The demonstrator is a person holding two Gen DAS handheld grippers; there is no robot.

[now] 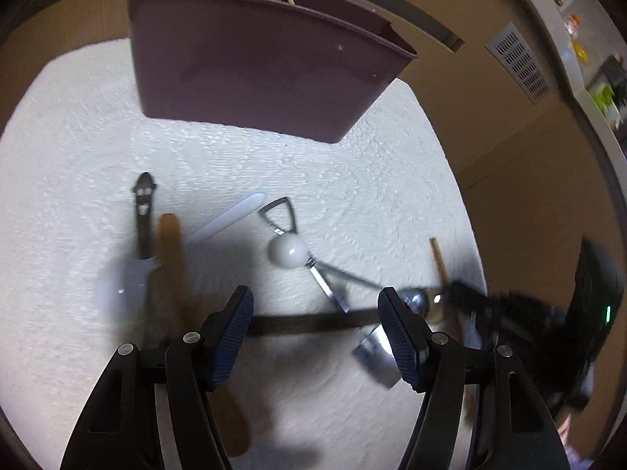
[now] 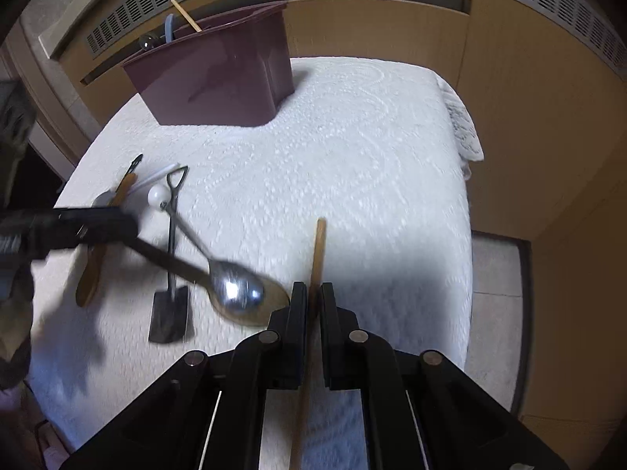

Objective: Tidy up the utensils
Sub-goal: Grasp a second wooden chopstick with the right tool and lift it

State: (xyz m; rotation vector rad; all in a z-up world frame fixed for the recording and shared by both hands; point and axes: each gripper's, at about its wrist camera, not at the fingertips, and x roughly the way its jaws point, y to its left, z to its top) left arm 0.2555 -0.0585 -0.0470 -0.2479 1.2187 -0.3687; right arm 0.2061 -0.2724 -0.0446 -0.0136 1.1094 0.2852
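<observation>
A maroon utensil holder [image 1: 258, 66] stands at the back of the white towel [image 1: 352, 196], with a few utensils in it; it also shows in the right wrist view [image 2: 219, 78]. My left gripper [image 1: 315, 321] is open above a dark brown spoon handle [image 1: 309, 323]. My right gripper [image 2: 312, 305] is shut on a wooden stick [image 2: 318, 250] and shows blurred at the right of the left view [image 1: 509, 309]. A steel spoon [image 2: 235, 288], a small metal shovel [image 2: 170, 305], a white-ball utensil [image 1: 288, 250], a wooden spoon [image 1: 172, 243] and a white plastic spoon [image 1: 129, 286] lie on the towel.
The towel-covered surface has edges to the right [image 2: 462, 149] and left. Wooden cabinet fronts with vent grilles [image 2: 156, 11] stand behind it. My left gripper appears blurred at the left of the right wrist view [image 2: 78, 225].
</observation>
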